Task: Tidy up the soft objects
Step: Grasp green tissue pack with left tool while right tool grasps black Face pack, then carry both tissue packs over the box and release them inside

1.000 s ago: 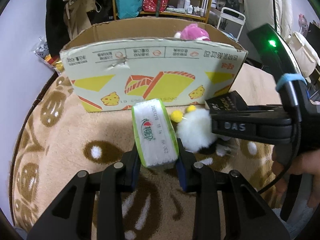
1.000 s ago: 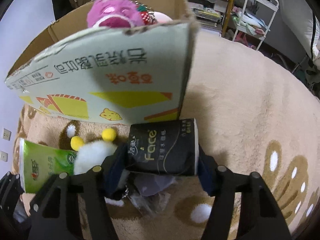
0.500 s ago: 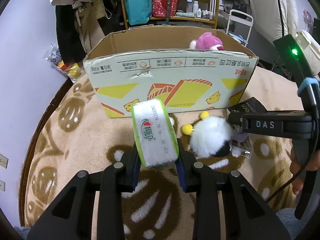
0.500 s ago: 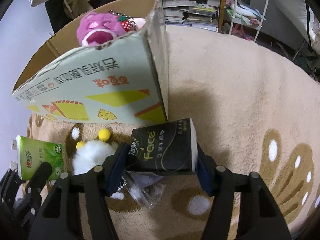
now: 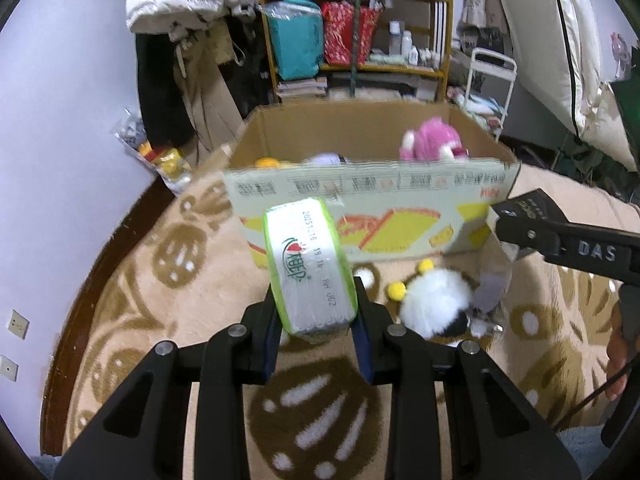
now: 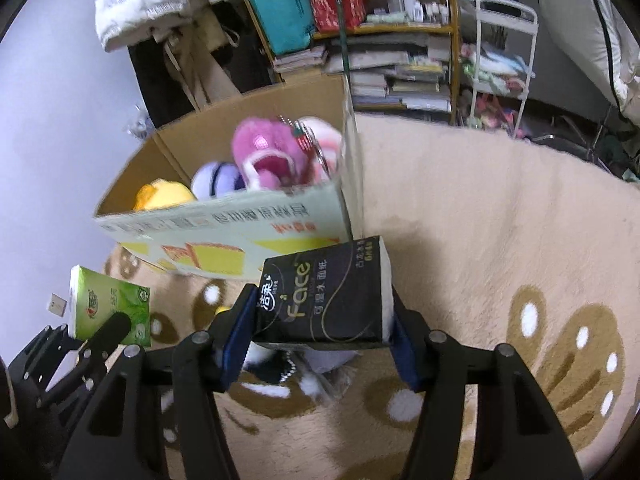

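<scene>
A green tissue pack (image 5: 310, 266) is clamped between the fingers of the left gripper (image 5: 316, 320) and is held above the patterned beige rug (image 5: 160, 300), in front of the near wall of the open cardboard box (image 5: 372, 200). A black tissue pack (image 6: 324, 300) marked "Face" is gripped by the right gripper (image 6: 320, 340), just beside the box's near right corner. Both packs are kept outside the box by its printed front wall, which stands between them and the interior. Inside the box a pink plush toy (image 6: 268, 152), a purple plush (image 6: 218, 180) and a yellow plush (image 6: 162, 196) are seen. On the rug, a white fluffy toy (image 5: 436, 300) with yellow pom-poms is left lying between the grippers. Behind the box, a loaded wooden shelf (image 5: 360, 20), hanging coats (image 5: 180, 40) and a white metal cart (image 6: 504, 60) are visible.
</scene>
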Motion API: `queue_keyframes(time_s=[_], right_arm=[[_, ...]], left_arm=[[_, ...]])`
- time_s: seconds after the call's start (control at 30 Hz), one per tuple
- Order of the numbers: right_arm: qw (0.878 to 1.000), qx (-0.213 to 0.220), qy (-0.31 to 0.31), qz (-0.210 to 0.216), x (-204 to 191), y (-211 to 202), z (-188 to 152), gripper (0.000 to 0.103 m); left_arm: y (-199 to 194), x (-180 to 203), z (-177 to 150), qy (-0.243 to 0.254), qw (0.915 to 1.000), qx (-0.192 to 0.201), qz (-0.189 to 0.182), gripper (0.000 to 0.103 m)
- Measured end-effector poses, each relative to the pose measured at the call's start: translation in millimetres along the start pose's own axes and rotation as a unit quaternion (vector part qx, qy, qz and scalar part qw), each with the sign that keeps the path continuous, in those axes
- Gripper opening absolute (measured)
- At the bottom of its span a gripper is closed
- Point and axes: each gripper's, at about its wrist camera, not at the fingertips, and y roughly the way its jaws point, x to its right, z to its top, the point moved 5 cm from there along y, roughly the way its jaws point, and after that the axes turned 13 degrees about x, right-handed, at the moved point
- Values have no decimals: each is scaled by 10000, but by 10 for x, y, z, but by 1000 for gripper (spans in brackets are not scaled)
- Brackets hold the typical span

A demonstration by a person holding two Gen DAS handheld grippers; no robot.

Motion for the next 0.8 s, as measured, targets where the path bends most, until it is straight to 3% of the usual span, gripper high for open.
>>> queue_keyframes(time_s=[0.33, 0.57, 0.8], right_arm=[[9948, 984, -28, 248, -175, -488, 347, 64], [9816, 1871, -161, 352, -297, -785, 601, 64], [9696, 2383, -357, 417, -404, -880, 815, 64]], left_arm=[[-444, -95, 555, 298, 9942, 1012, 211, 30], [-631, -16, 880, 469, 9852, 1637, 183, 30], [-587, 20, 1127, 578, 9801, 1895, 125, 30]])
